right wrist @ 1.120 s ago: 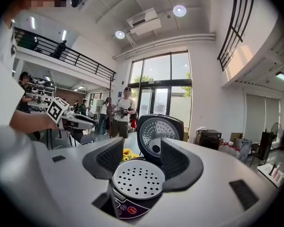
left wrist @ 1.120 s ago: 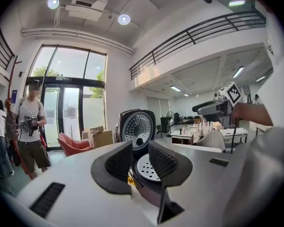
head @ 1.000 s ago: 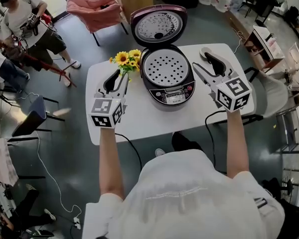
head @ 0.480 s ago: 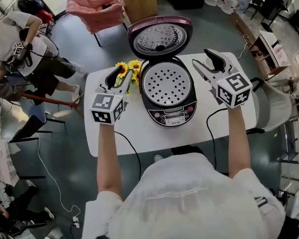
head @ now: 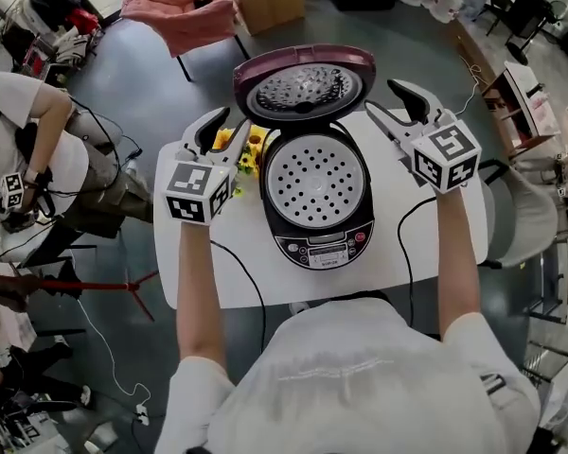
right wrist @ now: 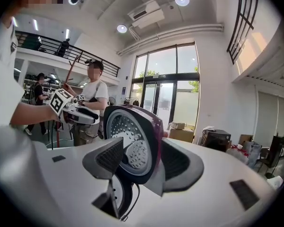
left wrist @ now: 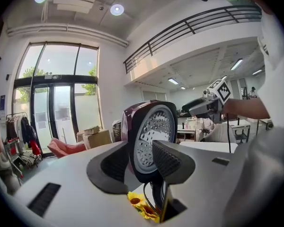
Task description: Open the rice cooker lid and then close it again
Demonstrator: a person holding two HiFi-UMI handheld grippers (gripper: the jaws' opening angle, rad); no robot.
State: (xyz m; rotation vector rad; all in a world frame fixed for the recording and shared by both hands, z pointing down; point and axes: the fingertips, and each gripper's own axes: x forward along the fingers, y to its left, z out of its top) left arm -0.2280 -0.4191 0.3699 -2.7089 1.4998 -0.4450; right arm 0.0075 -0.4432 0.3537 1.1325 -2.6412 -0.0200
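Black rice cooker [head: 317,197] stands at the middle of the white table [head: 199,272], and its dark-red hinged lid [head: 303,85] stands upright over the far edge. The lid looks stiff, smooth and sprung, so I judge it best pushed down at its top rim. The left gripper [head: 229,126], above the yellow sunflowers [head: 246,149], has just been opening its jaws with nothing between them. The right gripper [head: 393,107] is wide and empty off the lid's other side, with open room there.

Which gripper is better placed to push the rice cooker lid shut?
Probably right: the right gripper has open jaws framing the raised lid, nothing between. The left gripper, jaws just opening and empty, has sunflowers beside it.
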